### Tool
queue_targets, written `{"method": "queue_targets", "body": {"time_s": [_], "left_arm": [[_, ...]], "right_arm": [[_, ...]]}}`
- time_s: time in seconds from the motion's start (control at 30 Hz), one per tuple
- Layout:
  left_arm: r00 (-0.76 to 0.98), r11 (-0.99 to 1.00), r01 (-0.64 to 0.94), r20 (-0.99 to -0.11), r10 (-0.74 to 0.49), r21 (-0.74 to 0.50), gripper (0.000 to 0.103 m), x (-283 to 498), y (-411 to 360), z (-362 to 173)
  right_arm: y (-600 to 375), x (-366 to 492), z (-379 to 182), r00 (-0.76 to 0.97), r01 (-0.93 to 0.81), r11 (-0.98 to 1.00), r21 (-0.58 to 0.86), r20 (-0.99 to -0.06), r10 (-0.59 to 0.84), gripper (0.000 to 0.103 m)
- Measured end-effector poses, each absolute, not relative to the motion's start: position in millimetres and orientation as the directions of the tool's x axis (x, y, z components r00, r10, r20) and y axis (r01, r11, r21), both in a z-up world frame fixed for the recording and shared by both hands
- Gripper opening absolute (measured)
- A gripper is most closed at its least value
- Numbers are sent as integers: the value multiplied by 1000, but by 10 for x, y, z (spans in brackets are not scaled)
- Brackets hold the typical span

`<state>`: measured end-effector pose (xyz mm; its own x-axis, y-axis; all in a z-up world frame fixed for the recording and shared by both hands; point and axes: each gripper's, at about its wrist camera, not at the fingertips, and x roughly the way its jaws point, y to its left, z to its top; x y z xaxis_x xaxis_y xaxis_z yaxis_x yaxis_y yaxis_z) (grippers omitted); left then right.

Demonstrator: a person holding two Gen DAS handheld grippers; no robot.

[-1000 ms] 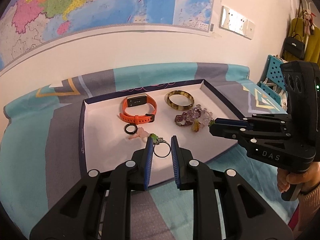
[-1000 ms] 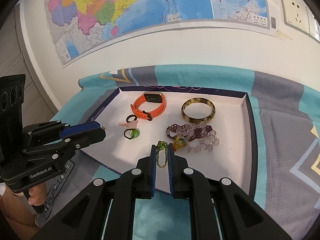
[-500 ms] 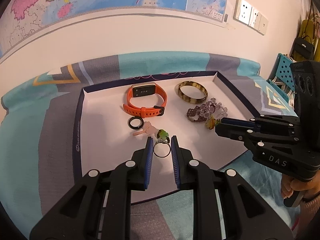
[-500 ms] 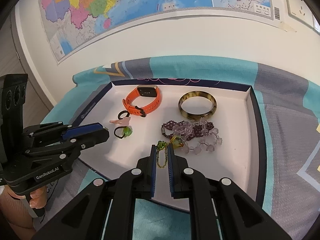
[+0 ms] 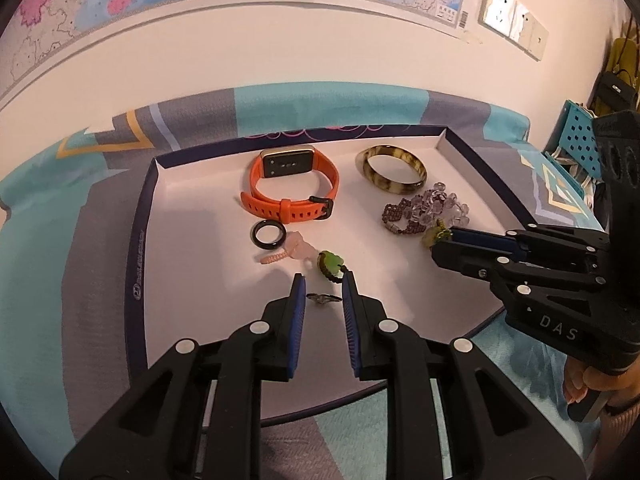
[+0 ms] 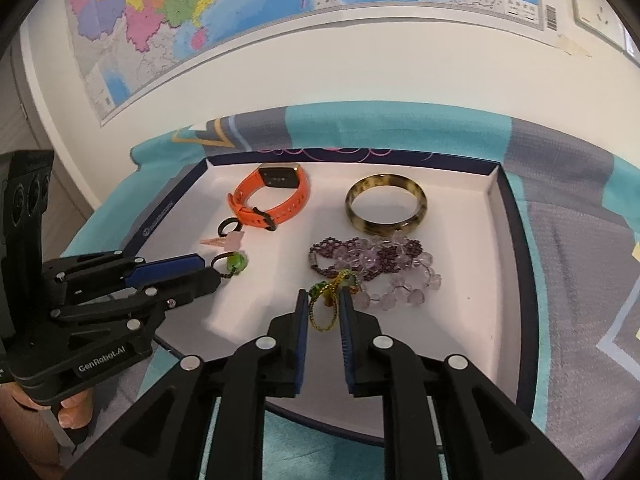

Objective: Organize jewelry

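Note:
A white tray (image 5: 192, 184) with a dark blue rim holds the jewelry. My left gripper (image 5: 323, 280) is open low over its near part, and a thin silver ring (image 5: 323, 298) lies flat between the fingers. A green-stone cord ring (image 5: 330, 265) lies at the right fingertip. My right gripper (image 6: 323, 298) is open, with a green and gold bead chain (image 6: 325, 307) lying loose between the fingers. An orange watch (image 5: 291, 192), a black ring (image 5: 268, 234), a pink charm (image 5: 290, 251), a tortoiseshell bangle (image 5: 393, 173) and purple bead bracelets (image 5: 420, 213) lie farther back.
The tray (image 6: 496, 256) sits on a teal and grey patterned cloth (image 5: 60, 240) against a white wall with a map. The right gripper body (image 5: 560, 280) crosses the tray's right edge in the left wrist view. The left gripper (image 6: 120, 280) crosses the left edge in the right wrist view.
Both grippers have moved down and forward over the tray and opened. The silver ring has dropped flat from the left jaws, and the bead chain now lies loose between the right jaws.

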<state>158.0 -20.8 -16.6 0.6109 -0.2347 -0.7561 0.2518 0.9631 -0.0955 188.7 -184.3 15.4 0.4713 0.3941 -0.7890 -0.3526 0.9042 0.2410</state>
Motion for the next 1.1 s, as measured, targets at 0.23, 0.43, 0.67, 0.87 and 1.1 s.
{"method": "queue_targets", "body": {"time_s": [0.23, 0.43, 0.67, 0.87, 1.1], "left_arm": [[634, 964, 249, -736, -237, -97, 55, 1502, -181, -126], [694, 968, 238, -683, -227, -80, 74, 1260, -131, 85], [739, 981, 182, -649, -182, -68, 98, 901, -45, 179], [760, 987, 136, -630, -158, -84, 98, 642, 42, 146], [763, 994, 69, -638, -106, -82, 98, 457, 96, 118]], "right_arm": [[-1894, 1732, 232, 501, -346, 907, 241, -769, 396, 34], [-1960, 1517, 400, 549, -341, 910, 235, -736, 396, 68], [-1983, 1236, 519, 600, -337, 921, 194, -710, 369, 92], [-1949, 1005, 466, 612, -322, 933, 162, -716, 335, 96], [-1946, 794, 426, 618, -302, 942, 144, -723, 309, 96]]}}
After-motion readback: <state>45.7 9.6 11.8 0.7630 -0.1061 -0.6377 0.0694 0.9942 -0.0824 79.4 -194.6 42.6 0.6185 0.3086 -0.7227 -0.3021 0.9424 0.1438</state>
